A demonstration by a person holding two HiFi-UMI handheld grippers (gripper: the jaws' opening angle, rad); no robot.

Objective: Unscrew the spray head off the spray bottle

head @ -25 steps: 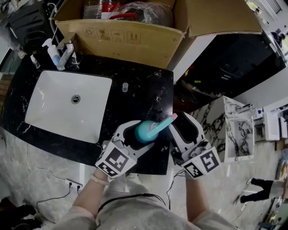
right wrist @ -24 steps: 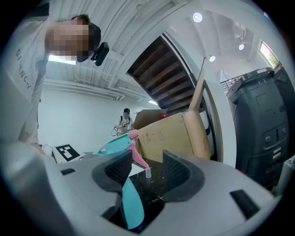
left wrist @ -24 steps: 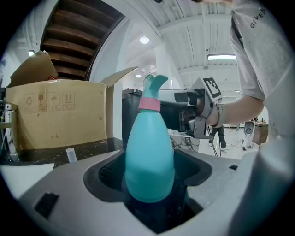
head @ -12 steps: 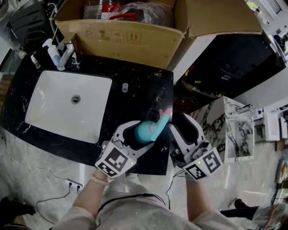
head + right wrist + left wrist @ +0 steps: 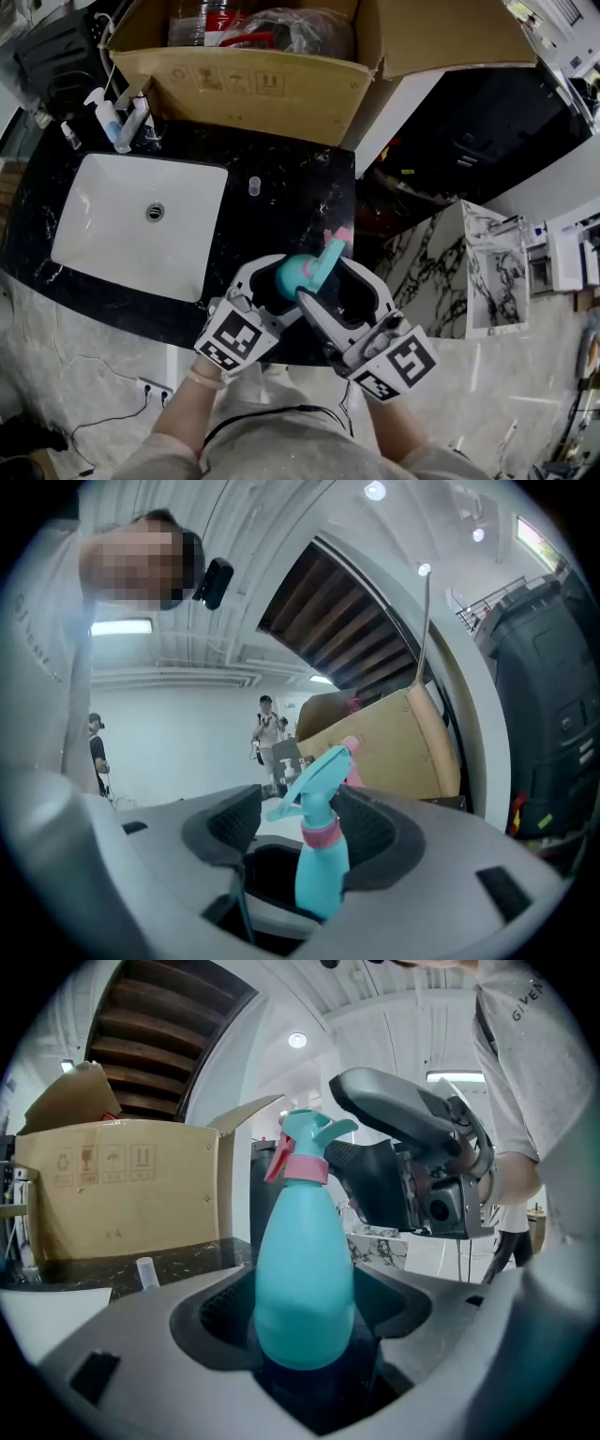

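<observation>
Spray bottle clamped by left gripper; from four o'clock, right gripper's just-widened jaws loosely straddle spray head.

There is one spray bottle, and it carries one spray head. The one table has one sink, one faucet, one pump bottle and one small clear cup. There is one cardboard box. The right gripper view shows two people in the background: one person and a second person.
</observation>
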